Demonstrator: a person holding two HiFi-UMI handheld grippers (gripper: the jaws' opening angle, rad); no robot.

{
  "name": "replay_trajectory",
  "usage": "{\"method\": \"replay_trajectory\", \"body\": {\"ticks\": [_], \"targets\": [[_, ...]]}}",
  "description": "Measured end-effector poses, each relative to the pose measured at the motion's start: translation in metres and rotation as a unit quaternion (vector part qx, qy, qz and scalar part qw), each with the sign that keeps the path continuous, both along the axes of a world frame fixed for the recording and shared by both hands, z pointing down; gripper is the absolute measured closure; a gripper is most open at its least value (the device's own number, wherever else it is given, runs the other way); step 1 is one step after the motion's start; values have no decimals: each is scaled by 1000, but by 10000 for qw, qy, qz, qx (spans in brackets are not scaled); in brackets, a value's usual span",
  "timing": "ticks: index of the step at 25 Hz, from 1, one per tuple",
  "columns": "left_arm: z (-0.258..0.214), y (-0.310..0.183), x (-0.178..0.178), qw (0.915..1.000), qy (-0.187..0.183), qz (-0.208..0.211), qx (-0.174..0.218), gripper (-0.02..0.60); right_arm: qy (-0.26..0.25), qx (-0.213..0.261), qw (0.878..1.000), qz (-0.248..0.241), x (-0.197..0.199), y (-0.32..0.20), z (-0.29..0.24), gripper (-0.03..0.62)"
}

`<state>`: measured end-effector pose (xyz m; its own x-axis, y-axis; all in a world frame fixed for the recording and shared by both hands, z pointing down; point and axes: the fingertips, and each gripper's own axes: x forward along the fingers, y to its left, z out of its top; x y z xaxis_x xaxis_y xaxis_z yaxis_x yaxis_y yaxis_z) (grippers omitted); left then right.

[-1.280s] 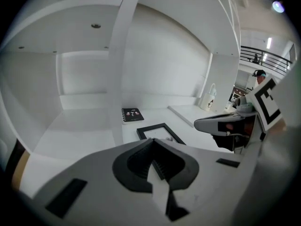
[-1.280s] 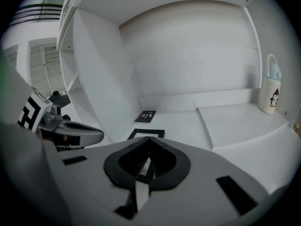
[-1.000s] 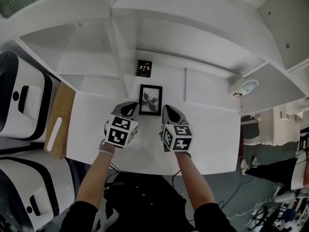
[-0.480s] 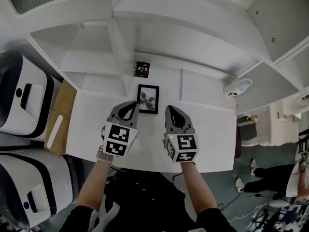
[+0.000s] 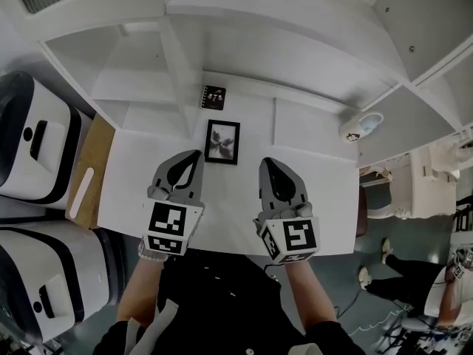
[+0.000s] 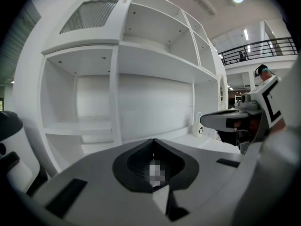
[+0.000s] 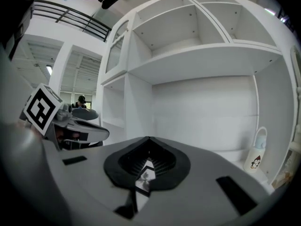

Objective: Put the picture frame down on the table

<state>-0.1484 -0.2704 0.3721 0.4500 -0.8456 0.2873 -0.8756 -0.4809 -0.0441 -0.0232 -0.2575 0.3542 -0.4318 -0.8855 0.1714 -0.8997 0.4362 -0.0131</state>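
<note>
Lying flat on the table [image 5: 133,187], the picture frame [image 5: 222,142] is placed toward the table's far edge, long axis run near-to-far. A mug [image 5: 361,126] is seen past the table's far right corner, contents hidden. The left gripper [image 5: 194,156] and right gripper [image 5: 266,163] are clenched empty, drawn back to the table's near edge.

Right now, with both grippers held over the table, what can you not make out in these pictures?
1. Picture frame: image too small in the head view; in the right gripper view the shut right gripper hides all but a sliver.
2. Left gripper view: the shut left gripper covers the table; a blurred patch fills its opening.
3. Small dark card behind the frame: print too small, head view.
</note>
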Motion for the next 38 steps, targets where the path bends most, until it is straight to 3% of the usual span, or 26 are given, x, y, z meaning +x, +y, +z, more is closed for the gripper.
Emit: {"method": "replay_trajectory", "body": {"ticks": [7, 12, 16, 25, 29, 38], "targets": [[-31, 17, 7, 9993, 234, 34, 289, 580, 99, 285, 9995, 107, 9, 15, -22, 592], [-37, 23, 13, 9989, -110, 136, 441, 580, 298, 402, 9987, 38, 8, 23, -23, 592], [-40, 26, 18, 9984, -151, 164, 516, 580, 280, 476, 9985, 51, 9, 29, -28, 592], [-39, 29, 22, 9993, -38, 160, 331, 580, 340, 623, 9974, 120, 11, 29, -37, 592], [-39, 28, 23, 9983, -161, 234, 507, 580, 347, 583, 9976, 130, 10, 29, -34, 592], [-38, 31, 22, 9988, -174, 226, 411, 580, 355, 549, 9978, 85, 6, 29, -33, 592]]}}
